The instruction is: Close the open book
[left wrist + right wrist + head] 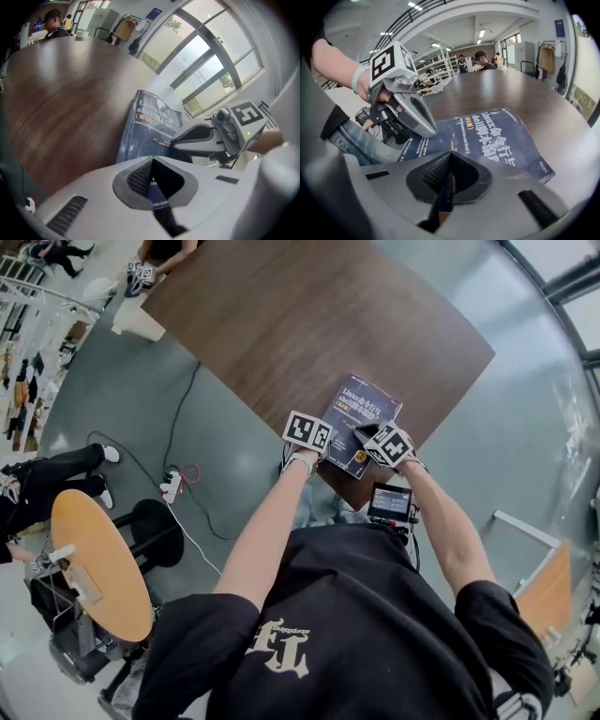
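Closed dark-blue book [364, 411], cover up, on table [309, 324] corner

A power strip [172, 486] lies on the grey floor [112, 399]; a black stool [155, 526] stands beside a round table [98, 559].

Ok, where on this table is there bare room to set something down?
Bare wood runs across the table beyond the book, out to its far edges. The near corner is crowded: the book, the left tool and the right tool fill it.
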Demonstrator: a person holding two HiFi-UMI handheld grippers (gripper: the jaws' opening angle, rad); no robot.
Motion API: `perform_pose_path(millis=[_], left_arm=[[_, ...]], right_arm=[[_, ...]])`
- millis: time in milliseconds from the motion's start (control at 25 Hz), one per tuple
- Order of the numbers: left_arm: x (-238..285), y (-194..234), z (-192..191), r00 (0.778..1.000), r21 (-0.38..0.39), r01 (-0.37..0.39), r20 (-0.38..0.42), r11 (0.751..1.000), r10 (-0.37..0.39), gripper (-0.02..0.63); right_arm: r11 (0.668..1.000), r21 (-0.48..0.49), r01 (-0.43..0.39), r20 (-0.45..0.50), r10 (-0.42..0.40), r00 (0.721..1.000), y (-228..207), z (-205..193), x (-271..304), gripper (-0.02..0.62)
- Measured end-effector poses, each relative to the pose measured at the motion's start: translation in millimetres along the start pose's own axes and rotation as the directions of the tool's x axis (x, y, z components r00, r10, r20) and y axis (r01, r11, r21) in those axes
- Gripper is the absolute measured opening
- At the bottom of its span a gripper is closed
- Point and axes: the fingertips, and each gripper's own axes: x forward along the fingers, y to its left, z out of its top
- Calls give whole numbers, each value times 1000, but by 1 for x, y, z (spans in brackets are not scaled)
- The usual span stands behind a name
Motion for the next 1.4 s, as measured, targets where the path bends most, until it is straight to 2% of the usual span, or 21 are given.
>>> perform_pose_path(millis=[160, 240, 360, 520, 640, 760, 840, 1000, 1160, 1400], left_arm=[[7, 5, -6, 996, 143, -19, 94, 989, 6, 5], [2, -2, -21, 996, 211, -56, 83, 976, 40, 5], [1, -10, -9, 994, 307, -94, 78, 947, 74, 5], [2, -14, -2, 998, 313, -29, 54, 949, 13, 5], [-6, -25, -11, 999, 366, 10, 25, 931, -21, 5], [-21, -42, -5, 994, 410, 44, 69, 911, -79, 5], [-38, -56, 7, 981, 425, 71, 134, 902, -140, 5], [-80, -81, 21, 933, 458, 117, 252, 881, -255, 5], [-118, -92, 30, 900, 474, 112, 324, 874, -291, 5], [-174, -111, 39, 836, 486, 83, 441, 870, -326, 5]], right_arm=[[999, -21, 37, 27, -36, 999, 18, -10, -2, -12], [998, -23, 64, 51, -63, 997, 30, -4, -20, -12], [993, -16, 120, 131, -117, 985, 18, 17, -51, -12], [978, 14, 207, 188, -206, 960, 16, 24, -84, -12], [965, 46, 256, 217, -260, 941, 25, 24, -106, -12], [950, 79, 303, 251, -313, 916, 29, 27, -129, -12], [937, 91, 336, 266, -348, 899, 29, 29, -142, -12], [916, 153, 370, 294, -400, 868, 31, 33, -171, -12], [912, 174, 372, 356, -410, 840, 40, 64, -199, -12], [917, 170, 362, 409, -400, 820, 58, 84, -217, -12]])
